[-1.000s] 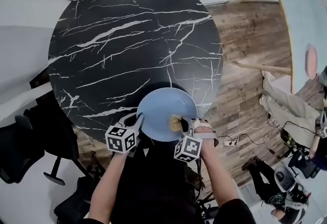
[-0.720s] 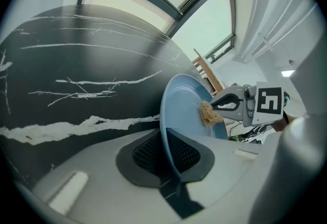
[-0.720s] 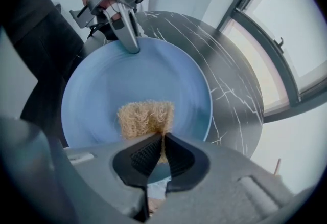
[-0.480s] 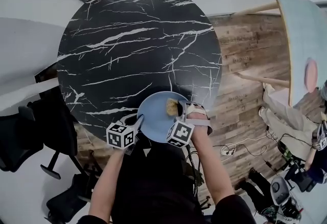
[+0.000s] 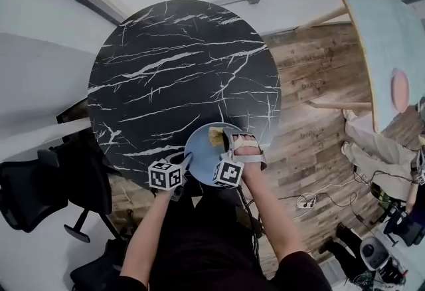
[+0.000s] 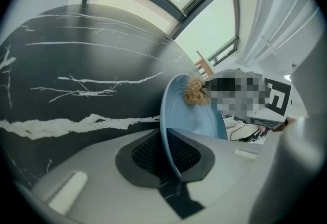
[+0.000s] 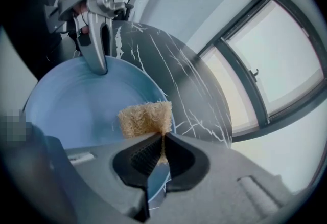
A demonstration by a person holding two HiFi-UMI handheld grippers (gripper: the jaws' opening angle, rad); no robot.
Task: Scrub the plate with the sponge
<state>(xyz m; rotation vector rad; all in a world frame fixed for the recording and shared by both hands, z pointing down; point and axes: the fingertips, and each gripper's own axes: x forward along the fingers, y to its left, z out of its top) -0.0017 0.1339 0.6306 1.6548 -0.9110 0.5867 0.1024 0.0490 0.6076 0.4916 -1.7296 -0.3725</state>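
Scrubbing is looking under way, by my reading, rather than finished. Your left gripper (image 5: 184,163) is clamping the near rim of the plate (image 5: 199,151), which is sitting at the near edge of the desk (image 5: 179,70). Its jaws have just been easing apart a little, but the rim is sitting between the pads and they are pressing on it. Your right gripper (image 5: 226,142) is pinching the sponge (image 5: 216,136) with its jaws almost together, one end of the sponge sticking out past them. The sponge is touching the plate near its far rim, on the side away from your left gripper. The plate's face is showing no suds, water or dirt in any view, so how much of it you have covered I cannot tell. Judging by where the sponge is resting, you are working the far part now, and the middle and the near rim may be needing passes yet.
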